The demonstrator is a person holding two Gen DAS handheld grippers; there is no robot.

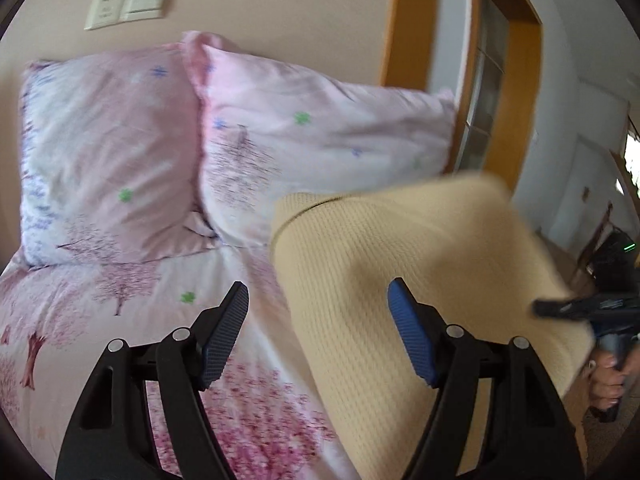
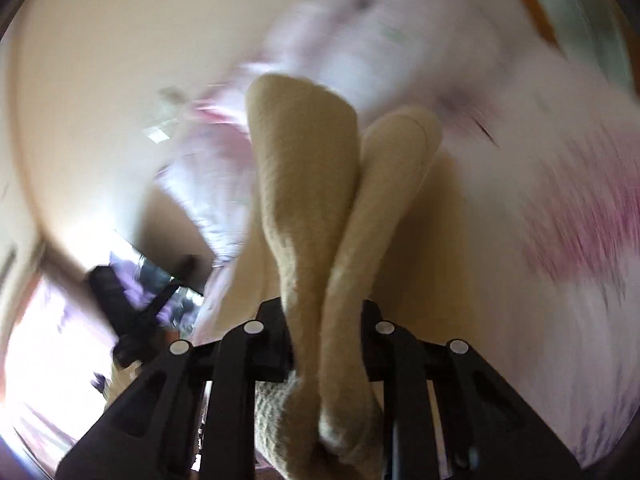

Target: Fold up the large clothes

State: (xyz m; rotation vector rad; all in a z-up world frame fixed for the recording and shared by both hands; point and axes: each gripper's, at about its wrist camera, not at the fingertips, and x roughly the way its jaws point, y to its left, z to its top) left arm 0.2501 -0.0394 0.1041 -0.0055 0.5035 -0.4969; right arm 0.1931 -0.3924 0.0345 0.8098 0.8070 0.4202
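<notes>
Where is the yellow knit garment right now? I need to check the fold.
In the left wrist view the yellow knit garment hangs over the floral bed, right of the pillows. In the right wrist view its bunched folds sit clamped in the right gripper.

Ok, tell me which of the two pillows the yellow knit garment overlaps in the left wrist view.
The pillow nearer the wooden door frame, pillow: the yellow knit garment covers its lower corner. The other pillow, under the wall switches, shows uncovered.

pillows (image 1: pixel 248 140) block ahead, bedspread (image 1: pixel 80 320) left open
</notes>
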